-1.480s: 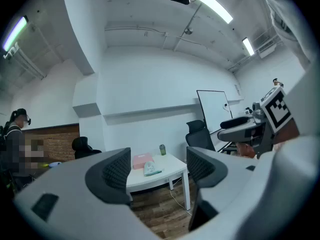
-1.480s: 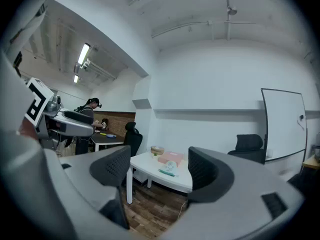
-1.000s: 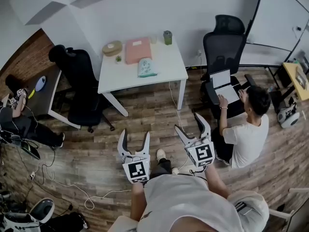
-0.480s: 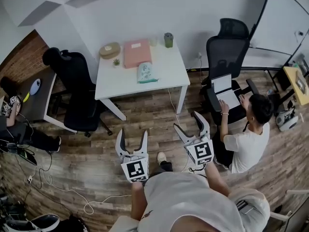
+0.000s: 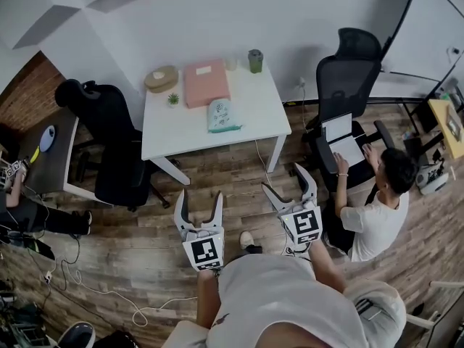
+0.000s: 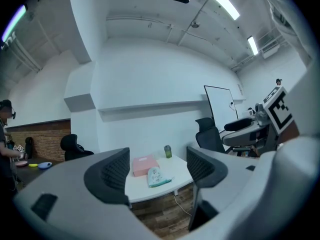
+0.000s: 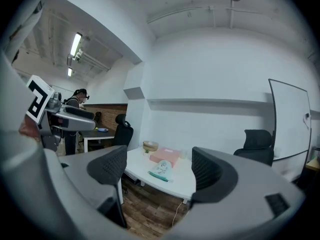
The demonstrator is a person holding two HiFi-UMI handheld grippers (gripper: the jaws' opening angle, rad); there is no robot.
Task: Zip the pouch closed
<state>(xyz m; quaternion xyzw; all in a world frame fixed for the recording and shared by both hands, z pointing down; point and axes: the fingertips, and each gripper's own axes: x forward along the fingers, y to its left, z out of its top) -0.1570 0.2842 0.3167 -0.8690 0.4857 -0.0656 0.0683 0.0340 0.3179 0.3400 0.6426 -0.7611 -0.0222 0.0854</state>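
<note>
The left gripper (image 5: 199,199), a grey two-jaw tong with a black-and-white marker cube at its back, is held level in front of the person's chest. Its jaws are spread apart with only air between the ribbed black pads. Beside it the right gripper (image 5: 287,183), of the same make, also stands wide. Its jaws have just been opening further, and nothing is caught between them. Both point across the brown wood-plank floor (image 5: 217,172) towards the white rectangular table (image 5: 257,107), which is well apart from them. The task's thing, a pale mint-green soft pouch (image 5: 222,116) with a printed front, lies on the tabletop near its front edge, roughly midway along it, and neither gripper touches it. From where I stand I cannot tell how far its zip is drawn. Just behind the pouch lies a flat pink rectangular box (image 5: 206,77). A round tan lidded container (image 5: 162,77) and a tiny green potted plant (image 5: 173,98) sit to the box's left as I face it, and a dark green cup (image 5: 255,59) stands at the far right corner. A black high-backed office chair (image 5: 109,143) stands at the table's left and a black mesh office chair (image 5: 357,67) at its right. A seated person in a white shirt (image 5: 373,212) is near the mesh chair.
</note>
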